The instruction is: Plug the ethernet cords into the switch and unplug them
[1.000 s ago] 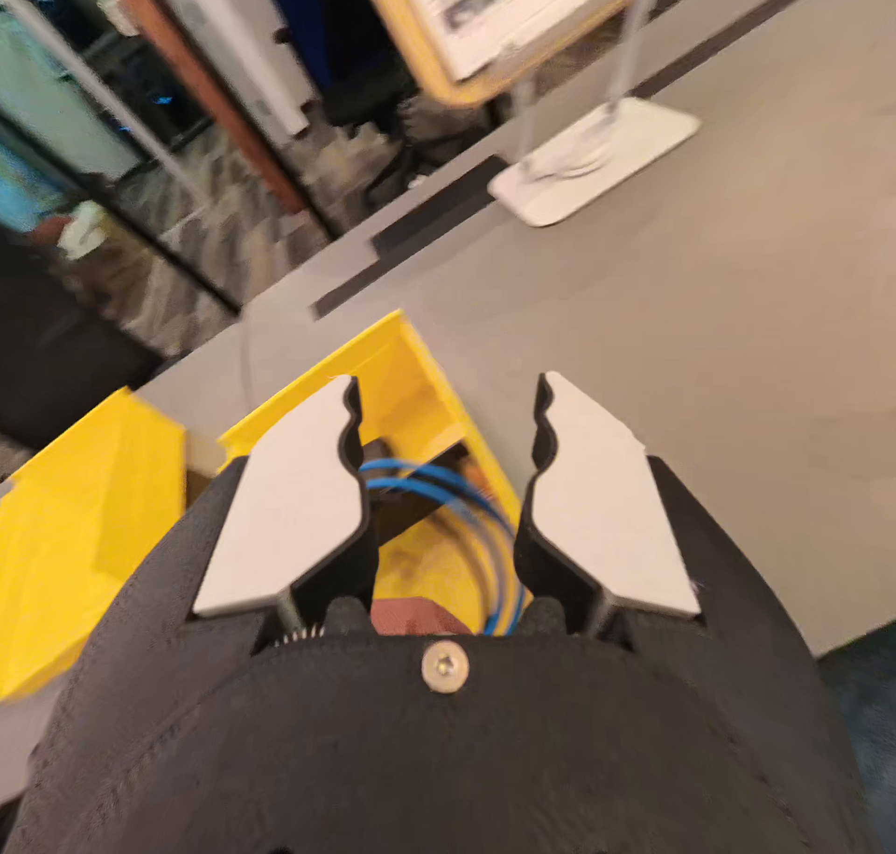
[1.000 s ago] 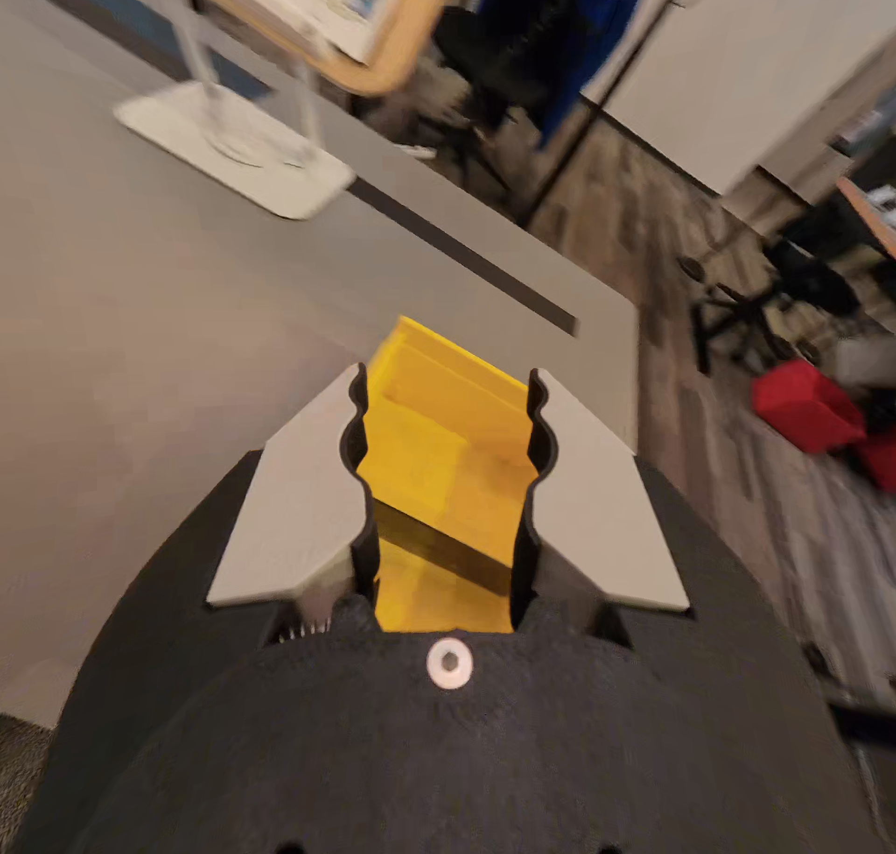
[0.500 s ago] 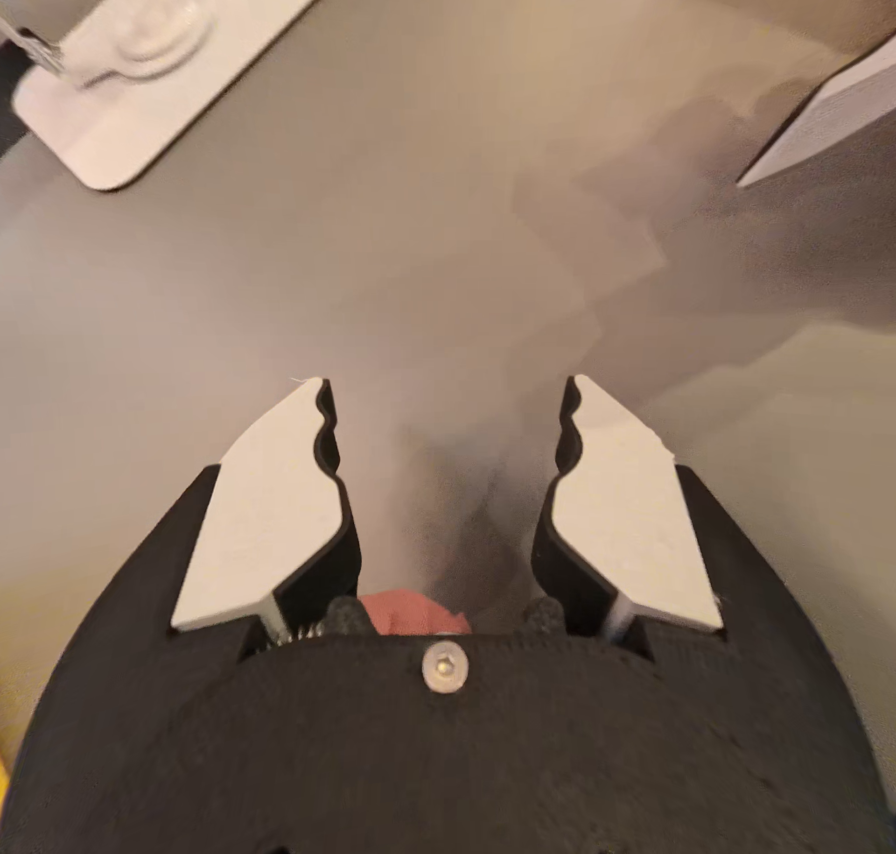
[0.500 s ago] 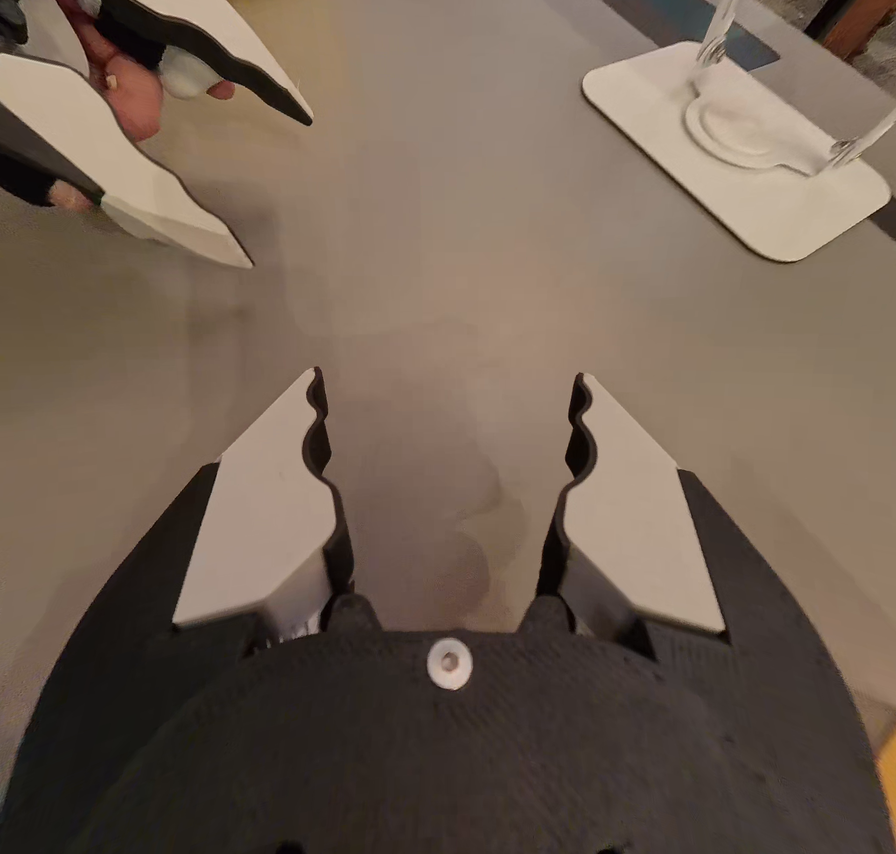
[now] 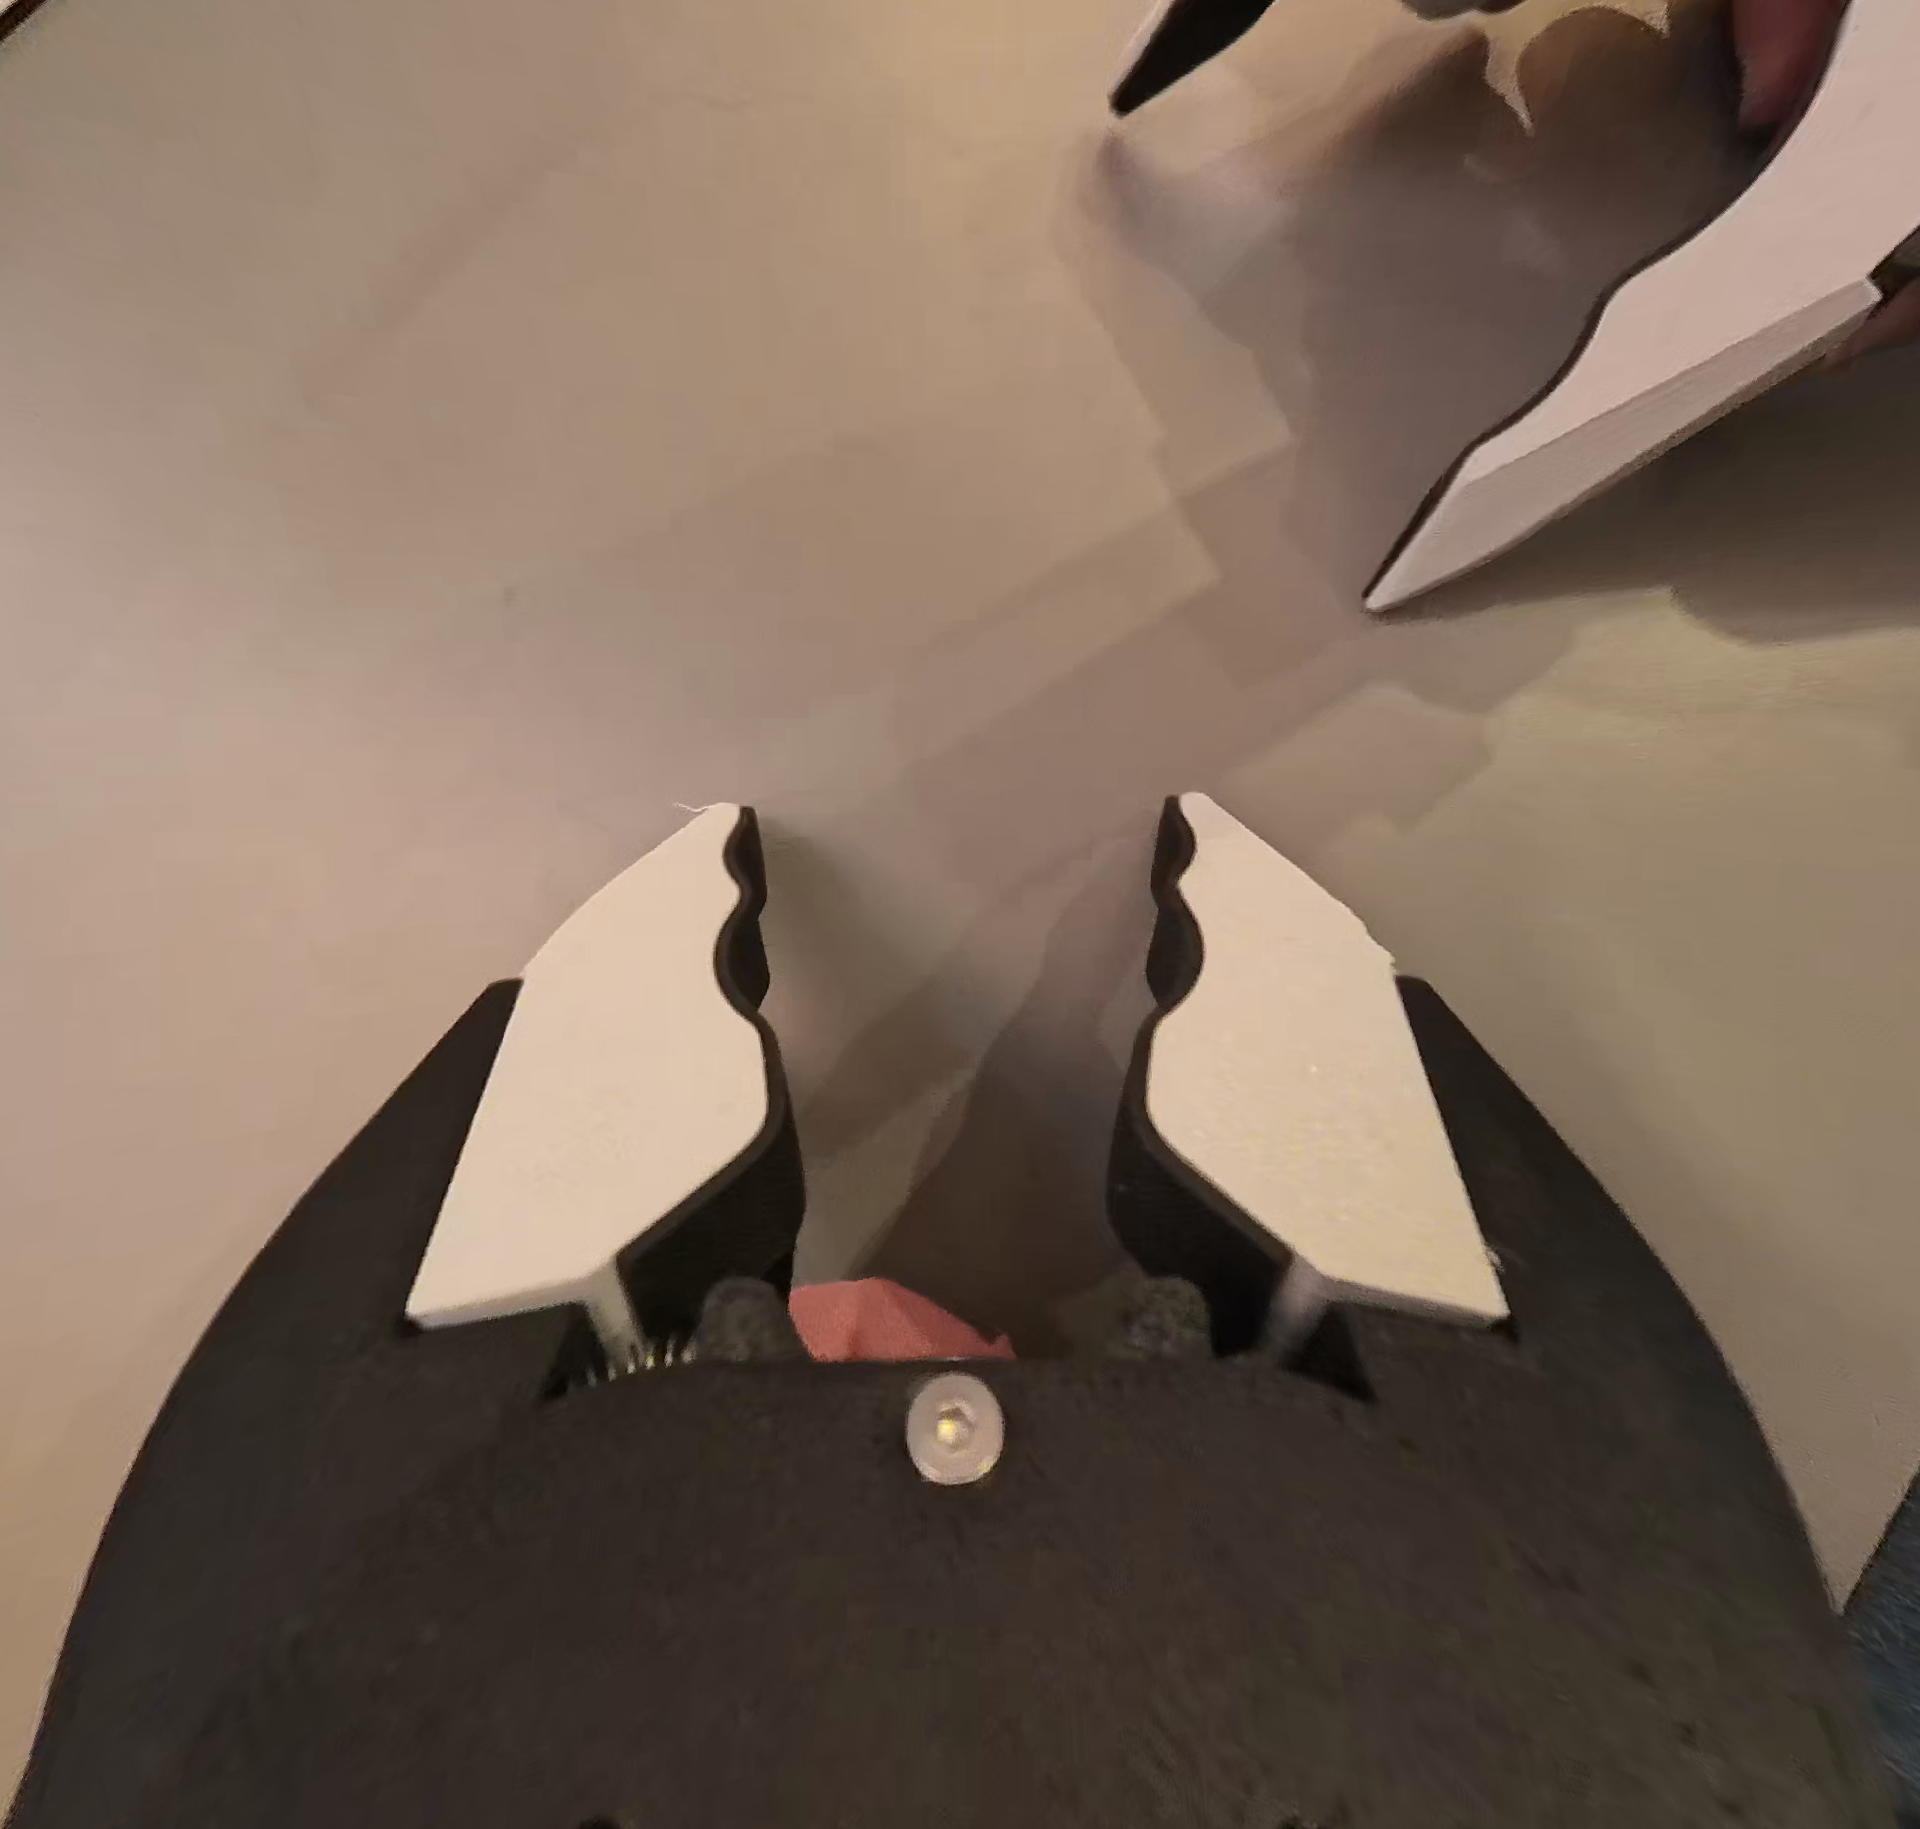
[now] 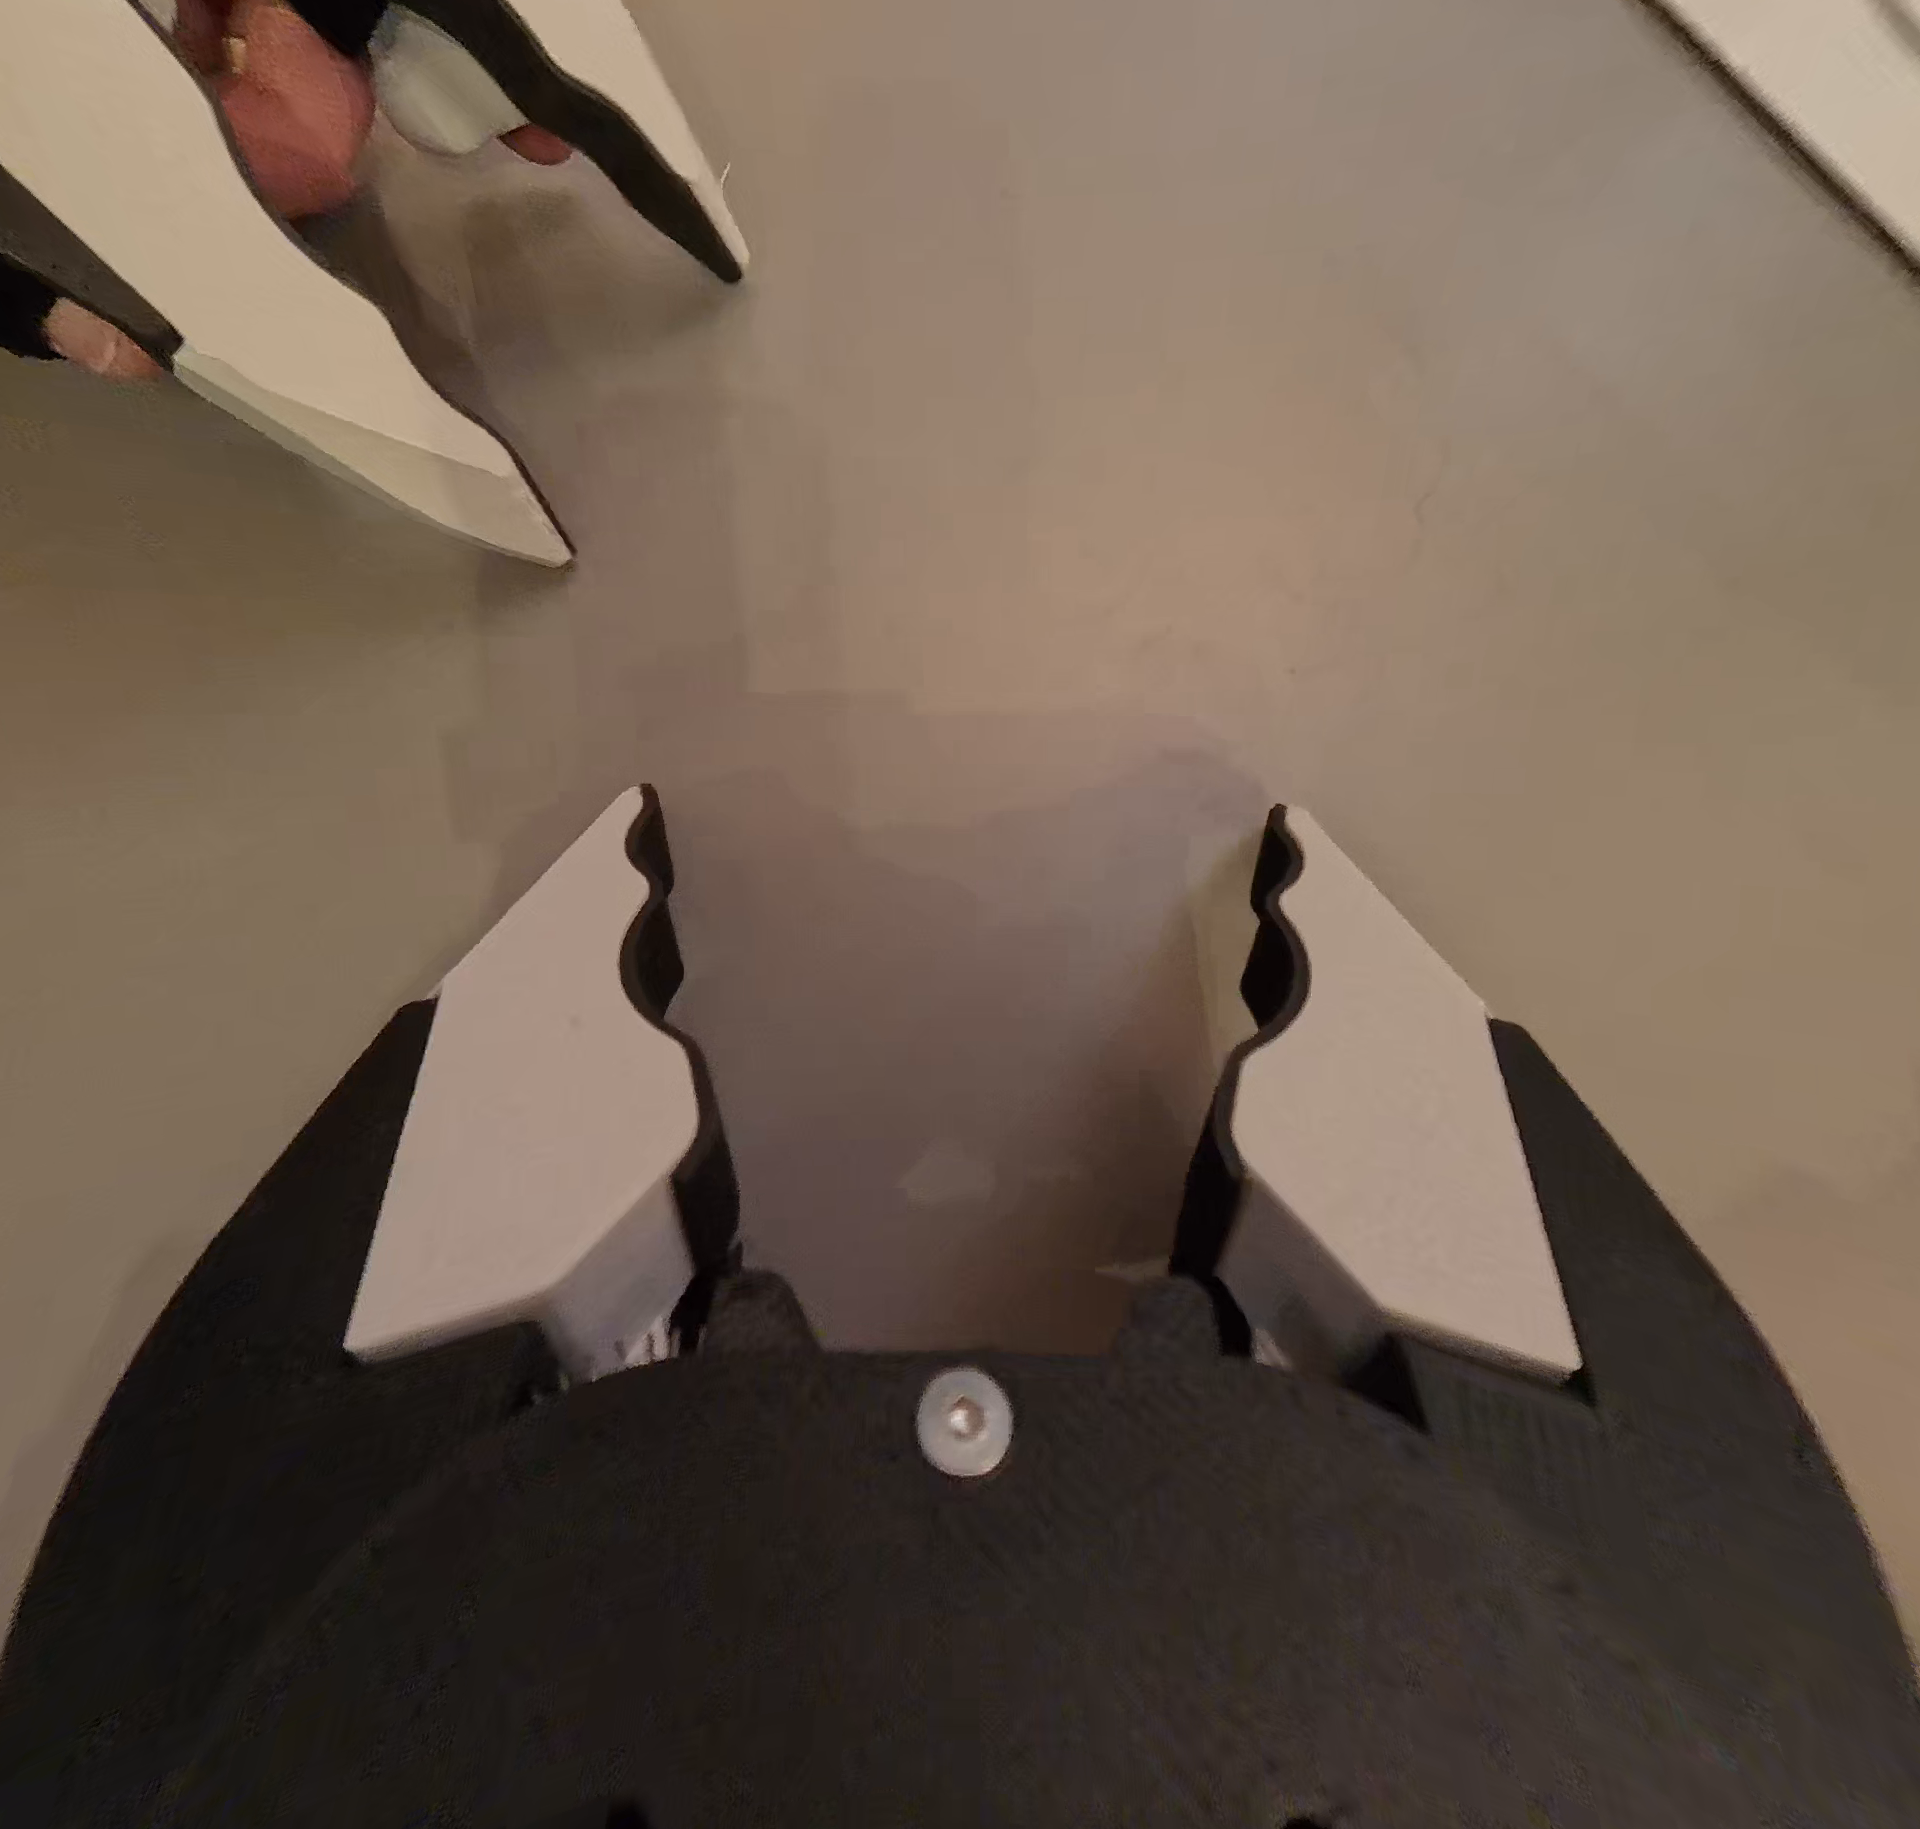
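Hovering over the bare grey tabletop, the left gripper and right gripper both stand released, 2 fingers apart and holding nothing. Only a white stand base shows, toward the far edge; cords and switch are out of view.

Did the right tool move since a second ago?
Yes. The right tool swung away from the yellow bins and now points down at the grey table, beside the white stand base.
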`<control>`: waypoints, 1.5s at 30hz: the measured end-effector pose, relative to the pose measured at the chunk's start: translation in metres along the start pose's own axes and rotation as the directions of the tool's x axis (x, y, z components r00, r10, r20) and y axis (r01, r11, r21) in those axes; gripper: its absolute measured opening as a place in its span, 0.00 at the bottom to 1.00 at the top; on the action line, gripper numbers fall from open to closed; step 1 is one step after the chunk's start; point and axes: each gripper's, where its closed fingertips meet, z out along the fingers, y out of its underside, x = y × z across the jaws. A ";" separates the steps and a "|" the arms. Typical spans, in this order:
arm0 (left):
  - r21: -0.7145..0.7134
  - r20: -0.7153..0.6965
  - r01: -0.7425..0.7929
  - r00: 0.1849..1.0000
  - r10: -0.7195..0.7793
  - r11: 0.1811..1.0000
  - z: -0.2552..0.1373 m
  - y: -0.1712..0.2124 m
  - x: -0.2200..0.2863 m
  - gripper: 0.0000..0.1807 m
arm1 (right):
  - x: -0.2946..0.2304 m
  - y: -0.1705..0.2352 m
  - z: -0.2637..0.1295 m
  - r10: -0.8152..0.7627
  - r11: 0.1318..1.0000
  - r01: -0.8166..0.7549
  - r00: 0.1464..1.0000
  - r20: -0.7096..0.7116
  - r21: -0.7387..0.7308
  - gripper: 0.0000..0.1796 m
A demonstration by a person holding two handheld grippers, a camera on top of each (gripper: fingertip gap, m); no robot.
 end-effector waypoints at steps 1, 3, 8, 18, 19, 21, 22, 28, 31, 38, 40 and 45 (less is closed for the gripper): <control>-0.001 -0.004 0.001 1.000 -0.001 1.000 0.000 0.000 0.000 0.40 | -0.002 0.001 0.001 0.007 1.000 -0.007 1.000 0.022 -0.009 0.62; -0.002 -0.011 -0.002 1.000 0.002 1.000 0.000 0.001 0.001 0.41 | -0.003 0.001 0.001 0.008 1.000 -0.008 1.000 0.029 -0.010 0.62; 0.001 -0.035 -0.031 0.999 0.031 1.000 -0.002 0.002 0.006 0.40 | -0.005 0.001 0.001 0.003 1.000 -0.002 0.999 0.036 -0.012 0.64; 0.036 0.033 -0.063 0.998 0.062 0.997 -0.019 0.011 -0.002 0.47 | -0.003 0.001 0.001 0.008 1.000 -0.007 1.000 0.028 -0.009 0.62; 0.070 0.072 -0.059 0.996 0.054 0.996 -0.027 0.004 -0.007 0.47 | -0.003 0.001 0.001 0.007 1.000 -0.007 1.000 0.028 -0.009 0.62; 0.116 0.113 -0.071 0.992 0.058 0.991 -0.052 -0.013 -0.014 0.49 | -0.004 0.001 0.001 0.007 1.000 -0.007 1.000 0.028 -0.009 0.62; 0.131 0.170 -0.087 0.983 0.065 0.988 -0.069 -0.023 -0.024 0.49 | -0.004 0.001 0.000 0.007 1.000 -0.006 1.000 0.027 -0.009 0.62; 0.097 0.492 -0.049 0.871 -0.006 0.994 -0.200 -0.042 -0.143 0.45 | -0.004 0.001 0.000 0.007 1.000 -0.007 1.000 0.028 -0.009 0.62; -0.022 0.556 0.049 0.831 -0.028 0.999 -0.236 -0.007 -0.206 0.42 | -0.003 0.001 0.000 0.008 1.000 -0.007 1.000 0.026 -0.008 0.61; -0.322 0.479 0.330 0.865 -0.148 0.887 -0.215 0.099 -0.288 0.40 | -0.003 0.001 0.000 0.008 1.000 -0.007 1.000 0.024 -0.008 0.61; -0.386 0.457 0.354 0.876 -0.157 0.852 -0.205 0.116 -0.296 0.41 | -0.003 0.001 0.000 0.008 1.000 -0.007 1.000 0.024 -0.008 0.61; -0.550 0.401 0.391 0.899 -0.178 0.738 -0.188 0.147 -0.301 0.48 | -0.003 0.001 0.000 0.009 1.000 -0.009 1.000 0.026 -0.008 0.61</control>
